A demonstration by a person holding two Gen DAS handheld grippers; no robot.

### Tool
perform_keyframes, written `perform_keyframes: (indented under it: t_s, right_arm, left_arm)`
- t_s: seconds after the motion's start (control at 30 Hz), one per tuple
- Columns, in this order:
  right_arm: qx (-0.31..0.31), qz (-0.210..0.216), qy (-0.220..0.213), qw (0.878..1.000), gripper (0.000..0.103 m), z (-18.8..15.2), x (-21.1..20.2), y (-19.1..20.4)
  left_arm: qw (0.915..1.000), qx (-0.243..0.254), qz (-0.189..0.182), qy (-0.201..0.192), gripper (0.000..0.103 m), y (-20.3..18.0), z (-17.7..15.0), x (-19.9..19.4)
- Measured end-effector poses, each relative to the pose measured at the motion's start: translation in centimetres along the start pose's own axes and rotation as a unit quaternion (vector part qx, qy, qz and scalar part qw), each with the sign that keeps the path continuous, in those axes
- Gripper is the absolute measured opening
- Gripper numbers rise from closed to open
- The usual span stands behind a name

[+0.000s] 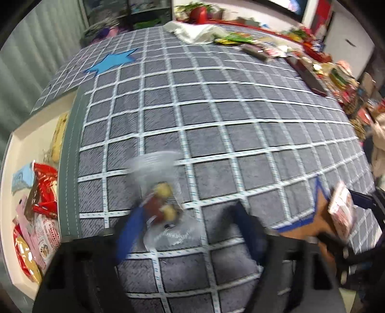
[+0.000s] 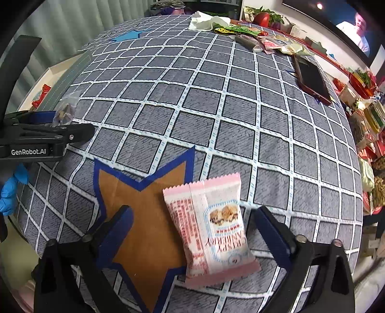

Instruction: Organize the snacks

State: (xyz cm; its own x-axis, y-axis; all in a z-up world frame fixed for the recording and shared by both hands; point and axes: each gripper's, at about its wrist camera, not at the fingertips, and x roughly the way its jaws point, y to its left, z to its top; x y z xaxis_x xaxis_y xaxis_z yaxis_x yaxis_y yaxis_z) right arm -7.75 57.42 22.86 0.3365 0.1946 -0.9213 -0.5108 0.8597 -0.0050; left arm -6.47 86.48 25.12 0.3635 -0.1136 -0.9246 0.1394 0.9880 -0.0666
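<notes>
A clear snack packet (image 1: 163, 199) with yellow and red pieces hangs by my left gripper (image 1: 190, 216), touching the left finger only; the jaws stand wide apart. The same packet (image 2: 65, 110) shows at that gripper (image 2: 72, 130) in the right wrist view. My right gripper (image 2: 192, 216) is open around a pink and white snack packet (image 2: 214, 231), which lies on the checked cloth partly over a brown star (image 2: 144, 216). That pink packet also shows in the left wrist view (image 1: 341, 207).
A white box (image 1: 28, 134) at the table's left edge holds several snack packets (image 1: 43, 192). More snacks (image 2: 264, 41), a white cloth (image 2: 207, 21) and a dark phone (image 2: 311, 79) lie along the far and right sides. A blue star (image 1: 113, 61) marks the far cloth.
</notes>
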Motion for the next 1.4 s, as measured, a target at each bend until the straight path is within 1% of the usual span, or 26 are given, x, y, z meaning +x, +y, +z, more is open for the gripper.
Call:
perform_keyframes:
  t_s: [0.03, 0.07, 0.1, 0.13, 0.2, 0.37, 0.47, 0.6, 0.8, 0.9, 1.07, 1.2, 1.33, 1.4]
  right_arm:
    - [0.004, -0.002, -0.004, 1.0, 0.067, -0.1, -0.5, -0.1]
    - [0.012, -0.003, -0.007, 1.0, 0.055, -0.2, -0.8, -0.3]
    - [0.021, -0.003, -0.005, 1.0, 0.043, -0.3, -0.9, -0.6]
    - [0.033, -0.001, -0.003, 0.999, 0.043, -0.4, -1.0, -1.0]
    - [0.048, 0.001, -0.006, 0.999, 0.042, -0.6, -1.1, -1.6]
    - [0.092, 0.047, -0.012, 0.995, 0.042, -1.1, -2.0, -3.0]
    - [0.104, 0.062, -0.015, 0.992, 0.042, -0.8, -2.7, -3.0]
    - [0.102, 0.079, -0.023, 0.991, 0.042, 0.4, -3.5, -1.7]
    - [0.07, 0.104, -0.045, 0.991, 0.042, 3.4, -5.2, 2.5]
    - [0.051, 0.123, -0.051, 0.99, 0.042, 5.0, -5.7, 4.9]
    - [0.008, 0.165, -0.052, 0.985, 0.042, 8.5, -6.0, 10.7]
    - [-0.018, 0.197, -0.048, 0.979, 0.042, 11.0, -5.4, 15.1]
    - [-0.042, 0.232, -0.032, 0.971, 0.042, 13.2, -4.3, 19.8]
    - [-0.049, 0.238, -0.017, 0.97, 0.042, 14.1, -3.0, 21.8]
  left_arm:
    - [0.9999, 0.003, -0.013, -0.001, 0.04, -0.1, 0.0, -0.2]
    - [0.9996, 0.004, -0.027, -0.002, 0.035, 0.0, 0.1, -0.4]
    - [0.999, -0.001, -0.045, 0.002, 0.031, 0.1, 0.1, -0.5]
    - [0.998, -0.01, -0.062, 0.004, 0.031, 0.4, 0.0, -0.7]
    - [0.9976, -0.013, -0.068, 0.002, 0.031, 0.7, -0.3, -0.9]
    - [0.9988, 0.02, -0.039, -0.021, 0.031, 0.8, -1.2, -2.1]
    - [0.9979, 0.031, -0.035, -0.044, 0.031, 1.7, -1.6, -3.7]
    - [0.996, 0.028, -0.042, -0.074, 0.031, 3.3, -1.1, -6.3]
    - [0.9938, 0.006, -0.036, -0.105, 0.031, 7.1, -1.3, -9.3]
    - [0.9926, -0.008, -0.021, -0.12, 0.031, 9.7, -1.7, -10.8]
    - [0.9901, -0.043, 0.015, -0.133, 0.031, 14.9, -2.6, -12.3]
    - [0.988, -0.07, 0.042, -0.131, 0.031, 18.3, -3.6, -12.3]
    - [0.9879, -0.097, 0.054, -0.108, 0.031, 21.0, -4.8, -10.7]
    - [0.988, -0.103, 0.06, -0.098, 0.031, 21.7, -5.2, -10.0]
